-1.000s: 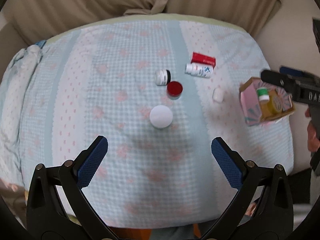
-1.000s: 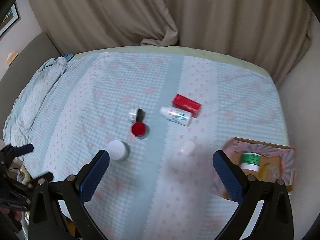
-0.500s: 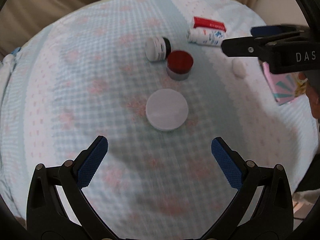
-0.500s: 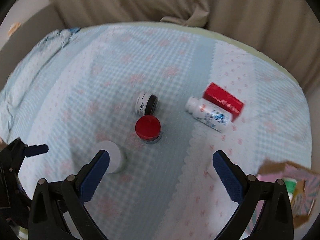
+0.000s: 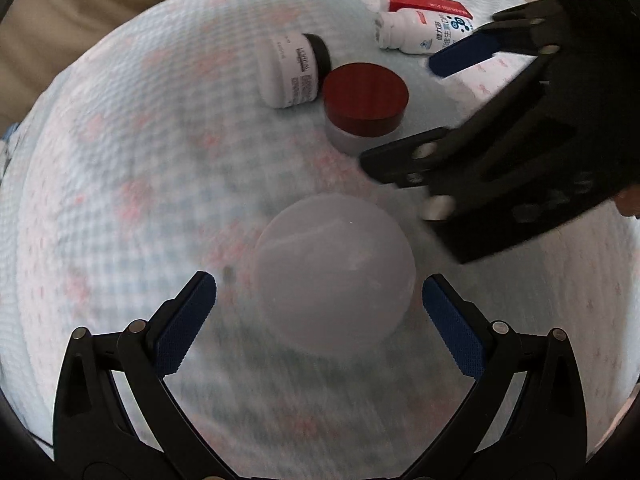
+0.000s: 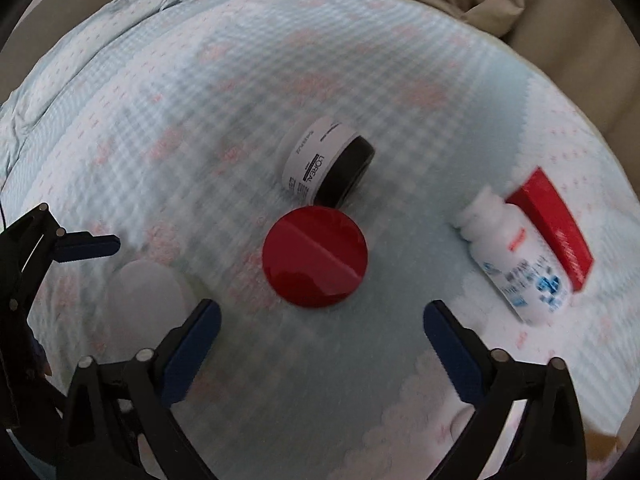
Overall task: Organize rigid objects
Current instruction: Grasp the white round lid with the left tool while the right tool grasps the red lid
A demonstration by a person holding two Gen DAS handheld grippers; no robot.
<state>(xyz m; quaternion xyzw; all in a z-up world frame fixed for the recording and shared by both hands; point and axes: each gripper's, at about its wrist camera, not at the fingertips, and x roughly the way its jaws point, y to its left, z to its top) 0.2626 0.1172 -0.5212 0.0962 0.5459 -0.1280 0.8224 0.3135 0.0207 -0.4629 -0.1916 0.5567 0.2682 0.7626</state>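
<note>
The left gripper (image 5: pixel 319 295) is pointing steeply down, jaws apart around the white-lidded jar (image 5: pixel 334 274) without touching it (blurred). The right gripper (image 6: pixel 322 320) is angling down, its jaws just having been closing yet standing wide and empty, the red-lidded jar (image 6: pixel 315 256) at 12 o'clock. Three jars, one bottle (image 6: pixel 516 256) and one red box (image 6: pixel 554 222) are lying on the checked cloth (image 6: pixel 180 120).

Only thing I'm actually reading here is "L'OREAL" on the white jar with the black lid (image 6: pixel 320 168), which is lying on its side. The white bottle (image 6: pixel 516 256) and the red box (image 5: pixel 424 4) are showing print too, but it's too blurry.
</note>
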